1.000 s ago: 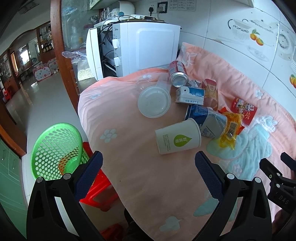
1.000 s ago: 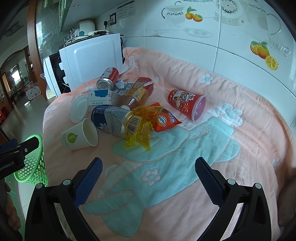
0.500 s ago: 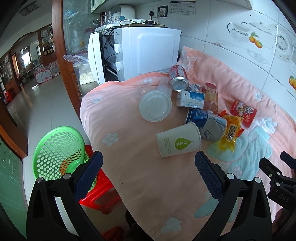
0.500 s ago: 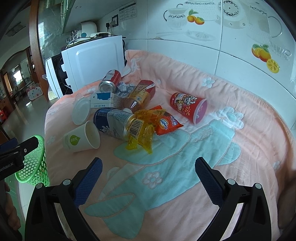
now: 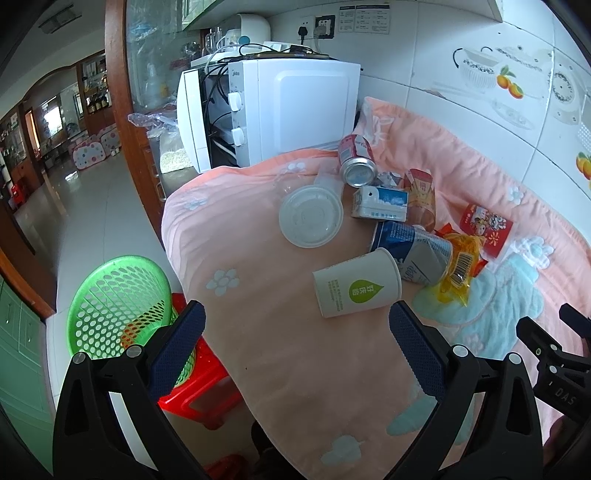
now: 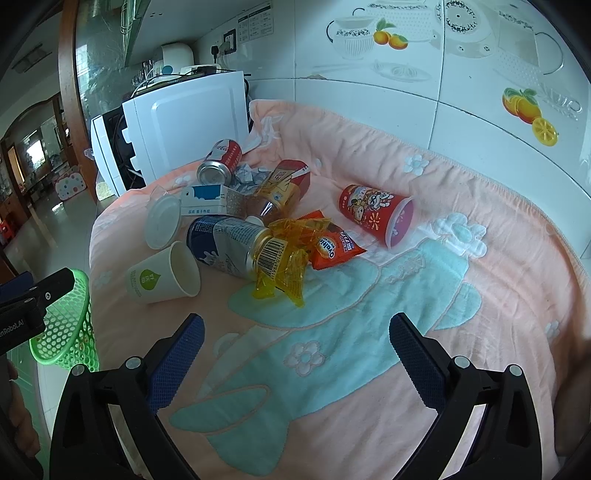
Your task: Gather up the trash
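Both grippers, left [image 5: 295,325] and right [image 6: 293,338], hang spread wide and empty above the blanket [image 6: 461,332]. Trash lies there in a heap: paper cup [image 5: 356,288] and red cup [image 6: 375,214] on their sides, both hollow, beside a can [image 5: 356,162]. Beyond the edge, the green basket [image 5: 114,306] on a red stool [image 5: 201,391] shows nothing inside.

Green basket [image 5: 118,302] partly hidden behind left gripper's near finger in left wrist view; in right wrist view basket [image 6: 70,332] cut by the left gripper body, only right rim shows. Red stool [image 5: 199,391] under basket mostly covered. Crumpled silver wrapper [image 6: 245,175] wedged behind milk carton [image 6: 203,199], shape unclear. Orange snack packet [image 6: 332,245] half under yellow wrapper [image 6: 284,266]. Blue bottle [image 5: 410,247] base hidden by paper cup [image 5: 356,288]. Wall notice [image 5: 364,18] text too small to read. Right gripper body cut off at right edge of left wrist view.
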Tool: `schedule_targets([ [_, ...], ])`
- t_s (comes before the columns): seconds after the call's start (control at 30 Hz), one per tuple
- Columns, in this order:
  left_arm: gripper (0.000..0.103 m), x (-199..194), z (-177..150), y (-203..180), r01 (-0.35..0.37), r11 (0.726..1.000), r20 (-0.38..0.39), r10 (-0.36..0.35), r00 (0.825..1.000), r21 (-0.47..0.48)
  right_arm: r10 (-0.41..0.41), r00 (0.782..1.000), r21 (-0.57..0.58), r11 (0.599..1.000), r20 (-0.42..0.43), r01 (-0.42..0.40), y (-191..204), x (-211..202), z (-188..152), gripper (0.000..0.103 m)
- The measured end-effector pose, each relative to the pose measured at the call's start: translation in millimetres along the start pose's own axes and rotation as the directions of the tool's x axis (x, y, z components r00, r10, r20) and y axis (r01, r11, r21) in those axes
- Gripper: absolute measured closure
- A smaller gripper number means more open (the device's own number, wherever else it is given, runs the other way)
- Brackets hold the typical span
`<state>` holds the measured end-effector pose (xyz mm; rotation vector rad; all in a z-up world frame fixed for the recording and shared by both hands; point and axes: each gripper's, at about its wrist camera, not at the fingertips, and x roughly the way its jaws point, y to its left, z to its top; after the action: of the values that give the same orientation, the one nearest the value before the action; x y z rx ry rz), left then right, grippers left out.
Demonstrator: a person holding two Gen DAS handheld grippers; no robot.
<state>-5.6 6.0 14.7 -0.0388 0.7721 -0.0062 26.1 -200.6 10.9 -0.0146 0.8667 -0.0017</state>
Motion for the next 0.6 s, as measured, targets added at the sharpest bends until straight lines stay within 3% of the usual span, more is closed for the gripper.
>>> schedule_targets([
  [0.6, 0.005, -0.6, 2.3, 3.5, -0.012, 1.000, 0.012, 0.012, 1.000, -0.013, 0.001, 1.000, -0.006, 1.000, -0.002, -0.001, 2.0, 0.9, 2.4, 0.006],
])
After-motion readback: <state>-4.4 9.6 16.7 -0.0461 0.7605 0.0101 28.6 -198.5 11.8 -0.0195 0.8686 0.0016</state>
